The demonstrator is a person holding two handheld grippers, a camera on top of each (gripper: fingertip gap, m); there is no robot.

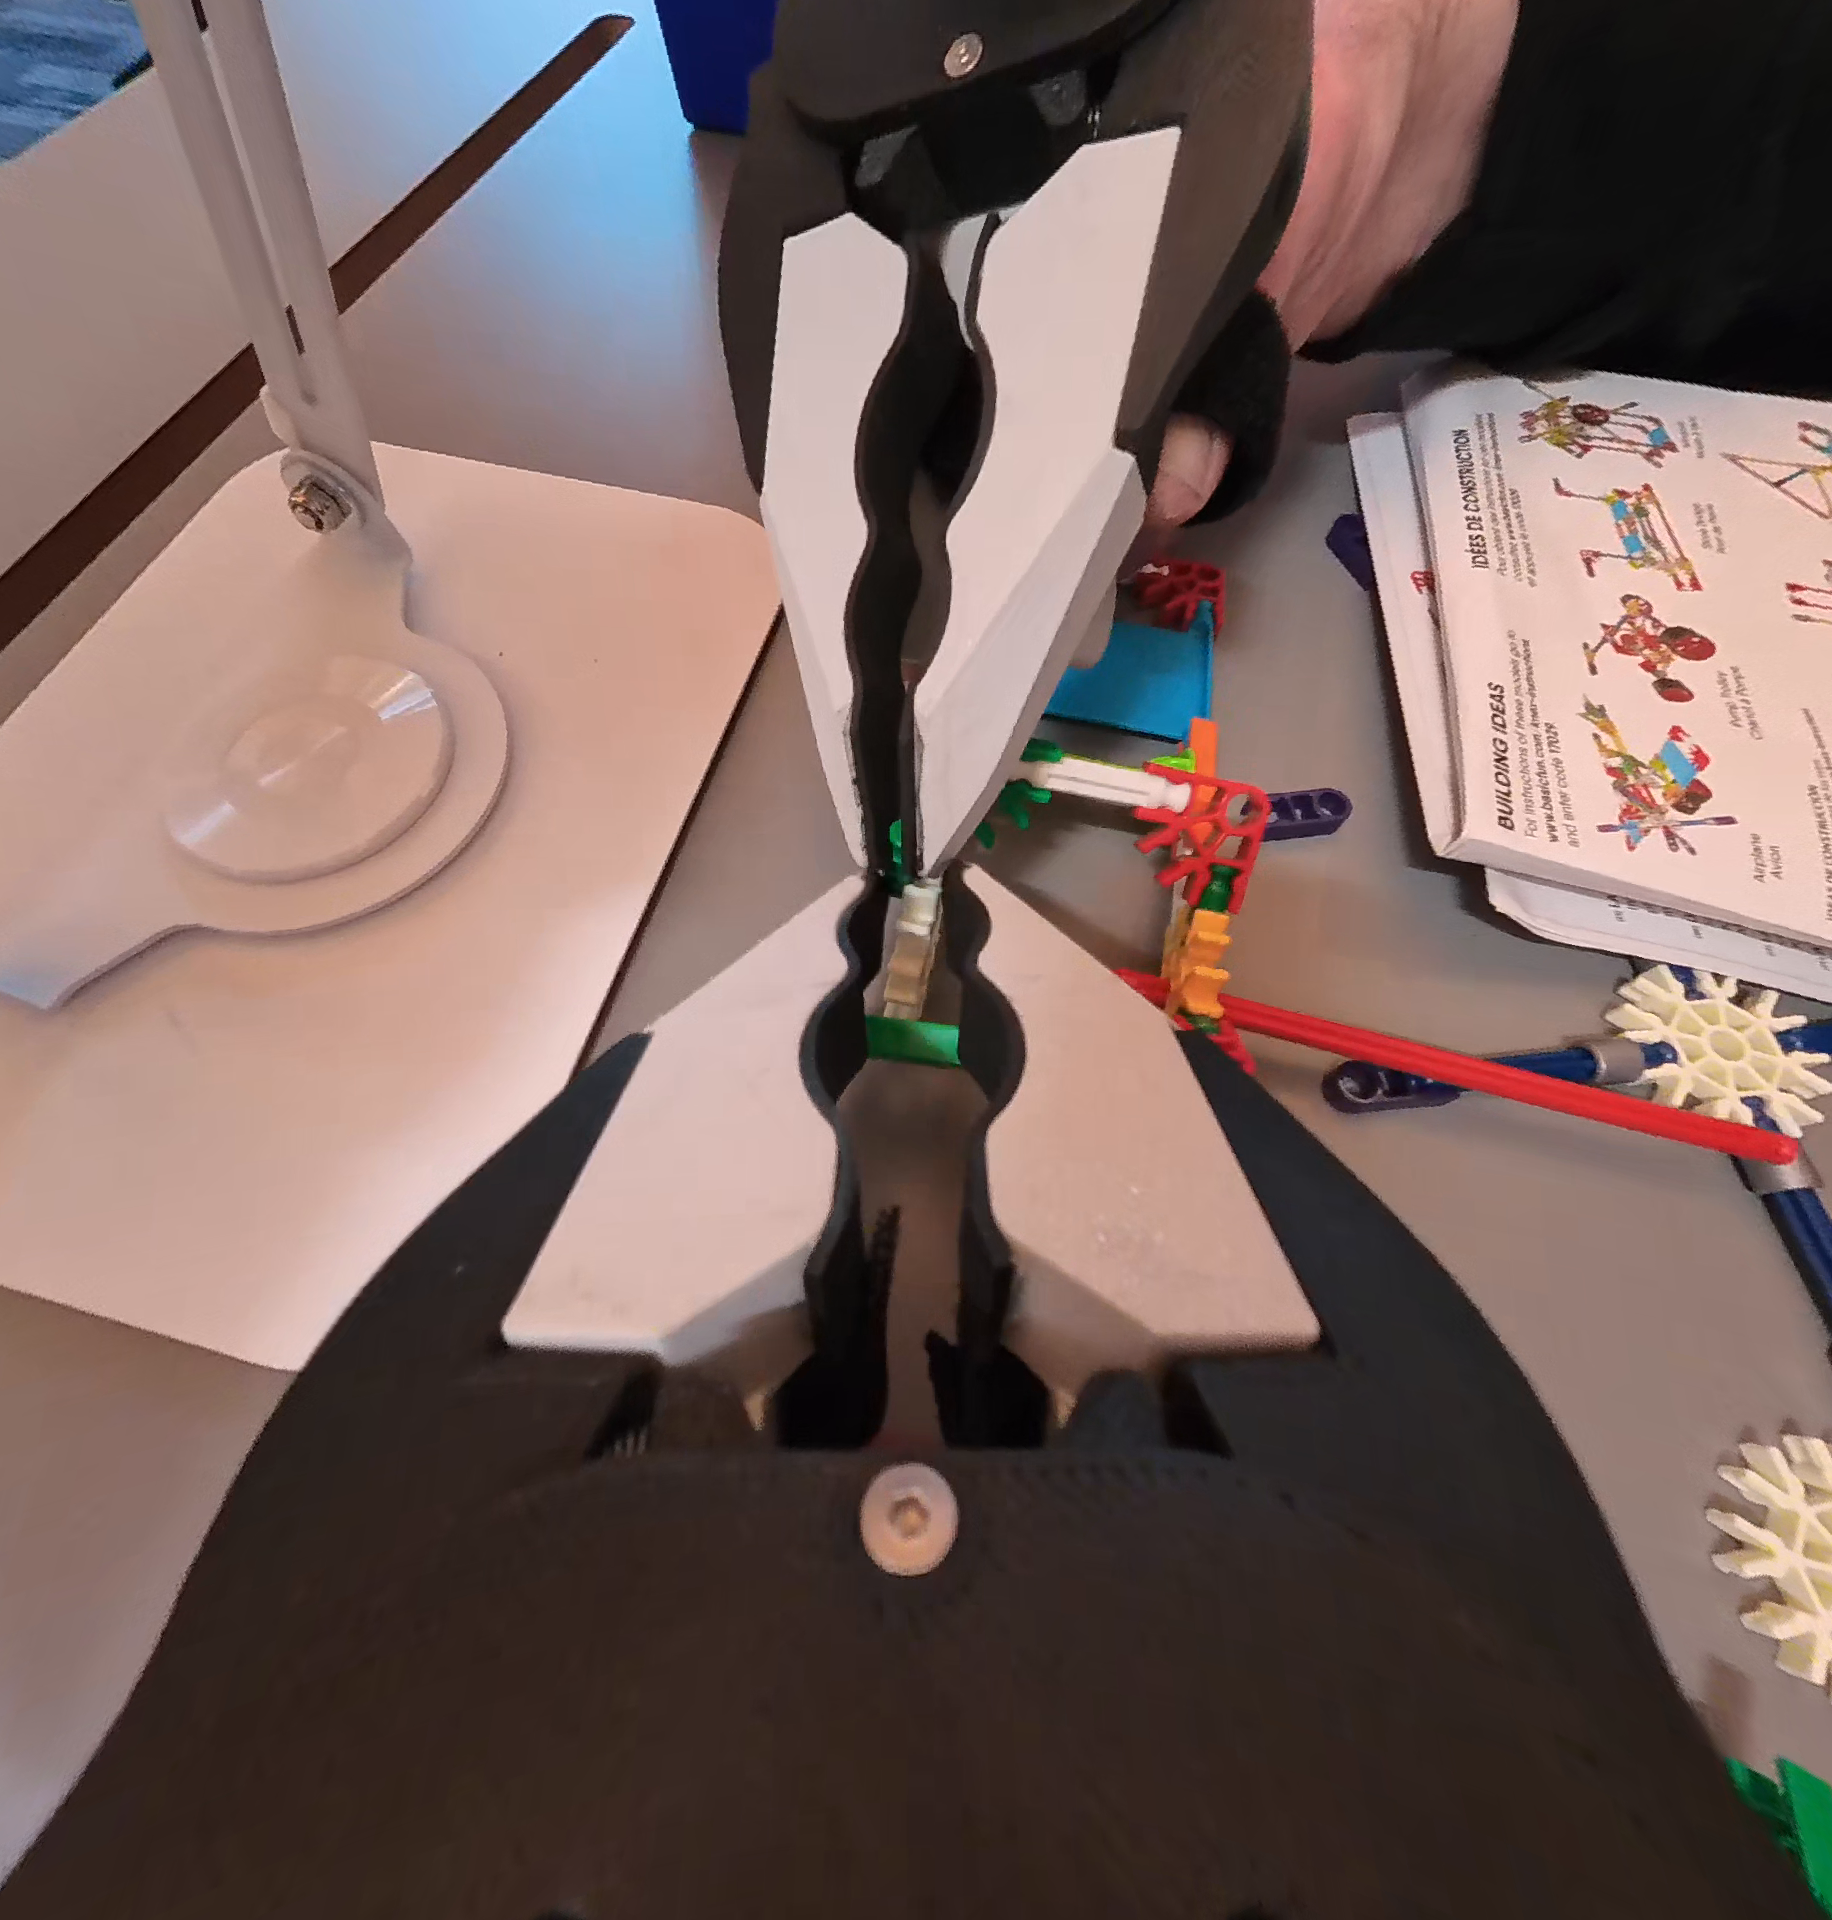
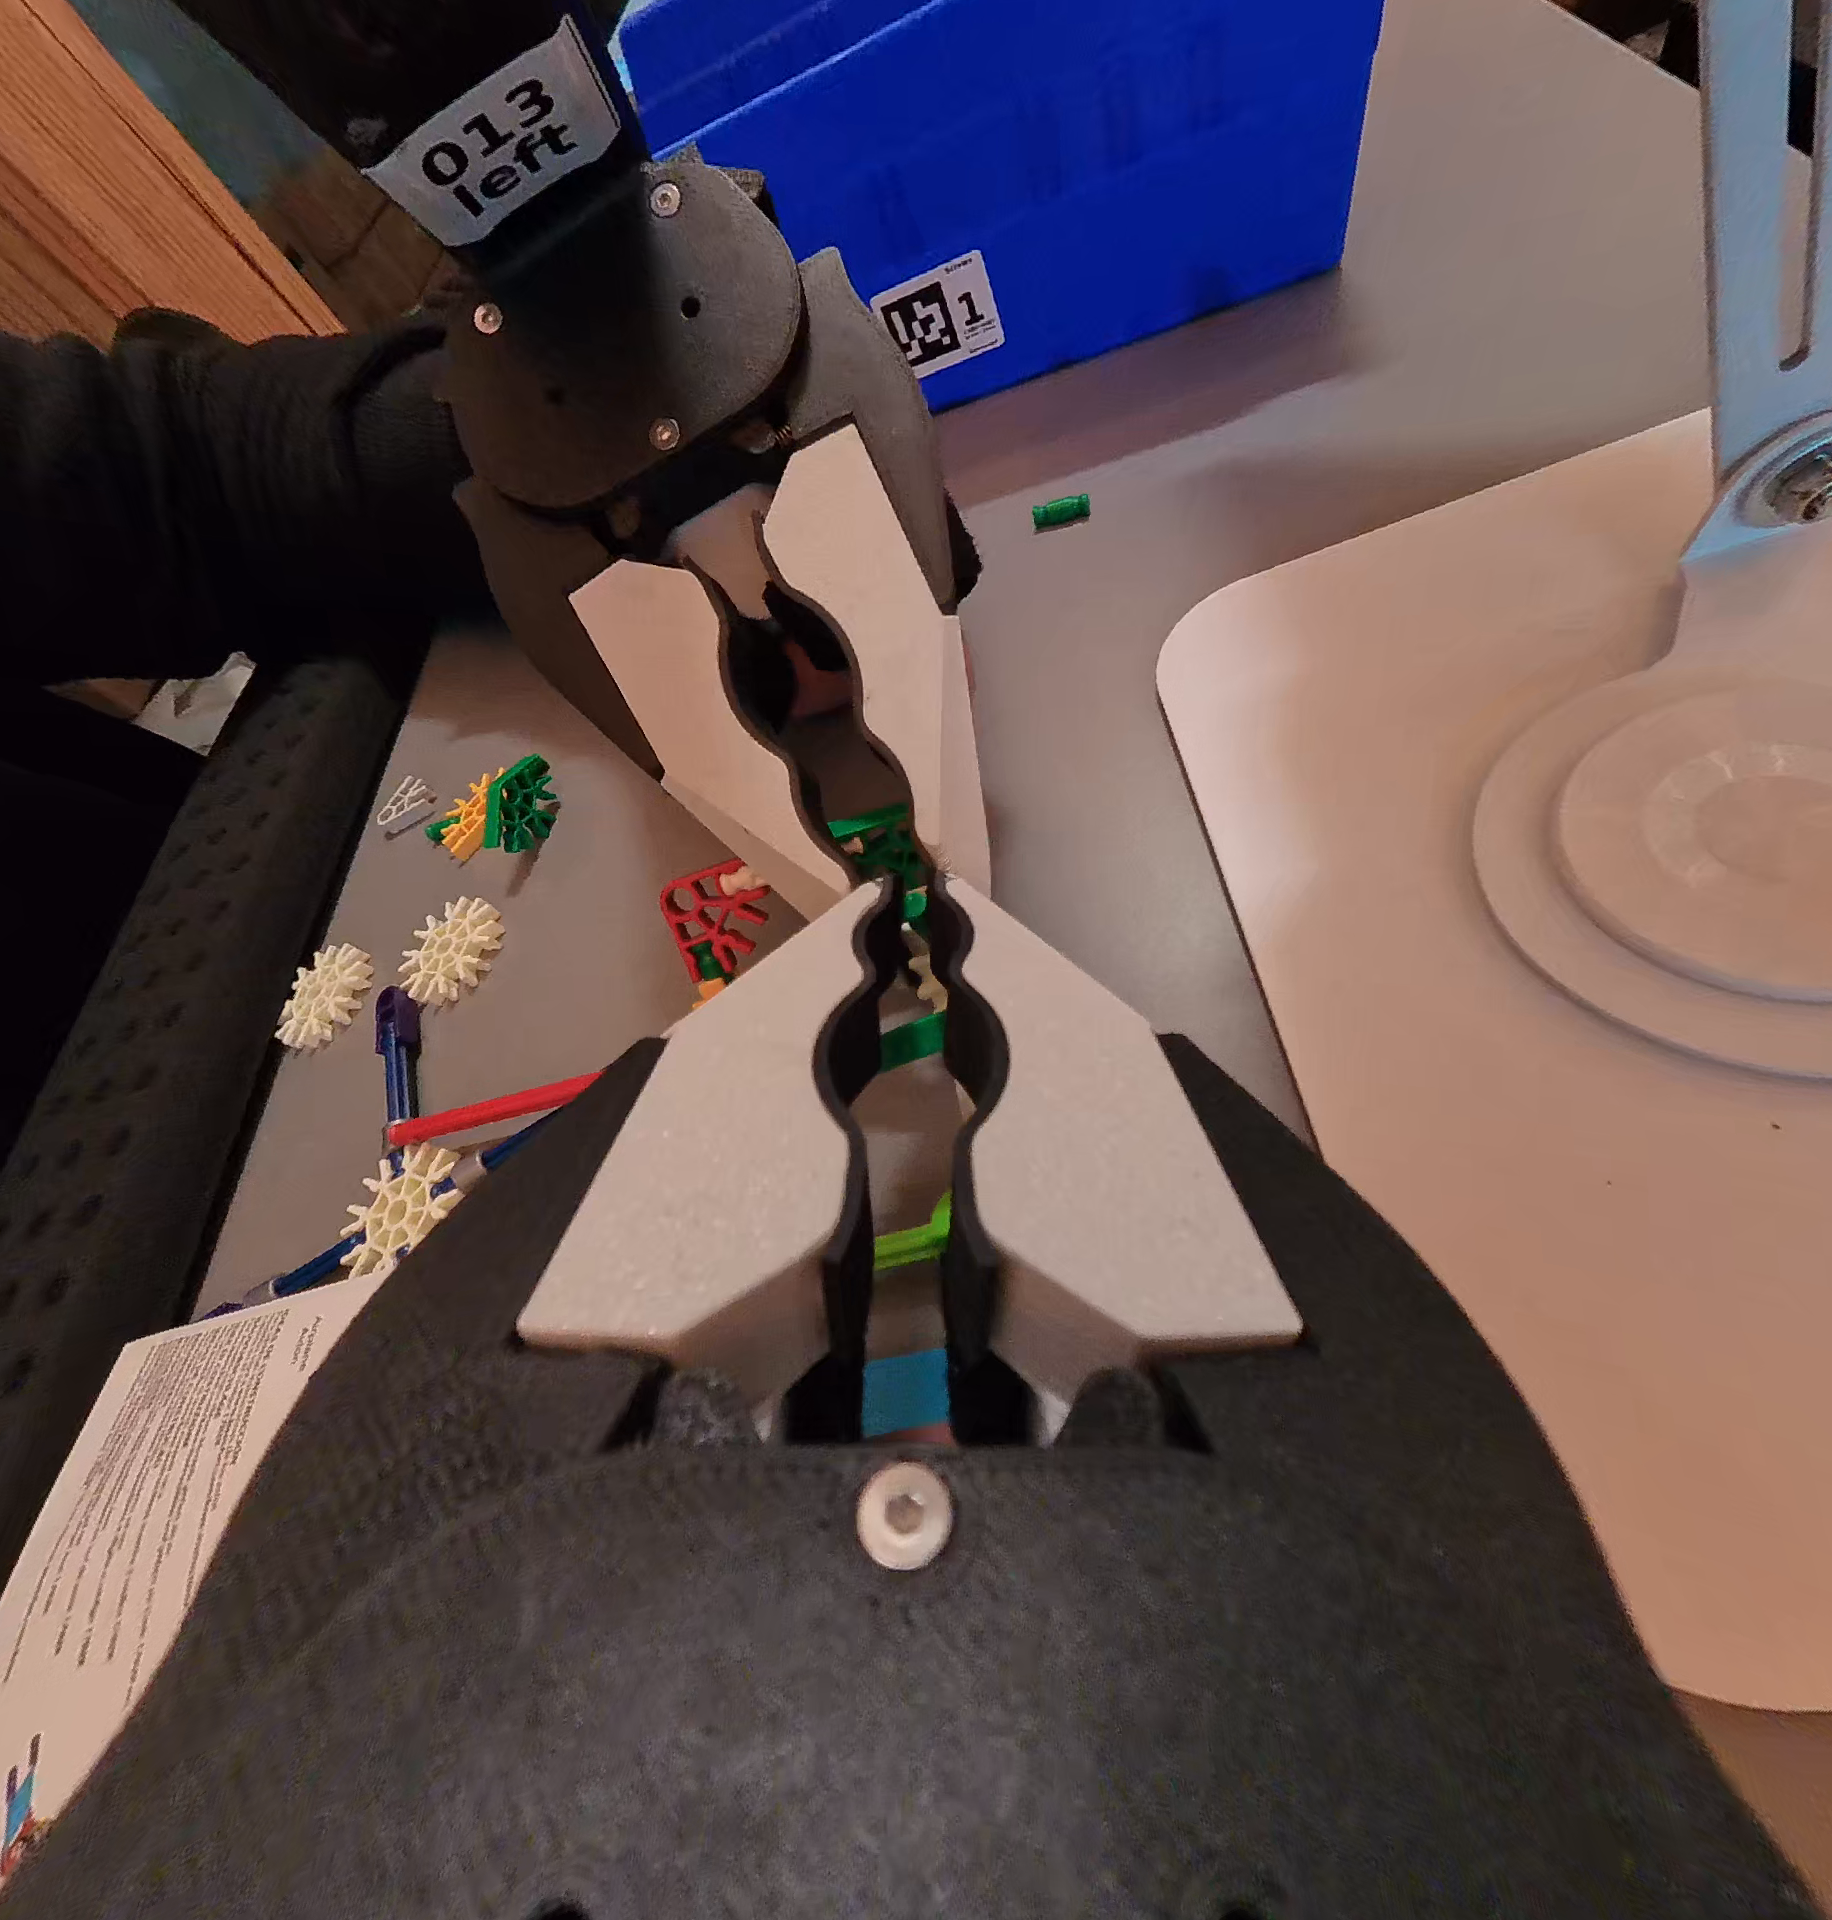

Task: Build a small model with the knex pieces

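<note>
Here my left tool and right tool both pinch the light, rigid white rod, tips meeting.

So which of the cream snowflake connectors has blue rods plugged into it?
The cream snowflake connector beside the booklet, at the far end of the red rod. The other snowflake, nearer the left gripper, lies loose with nothing attached.
</note>
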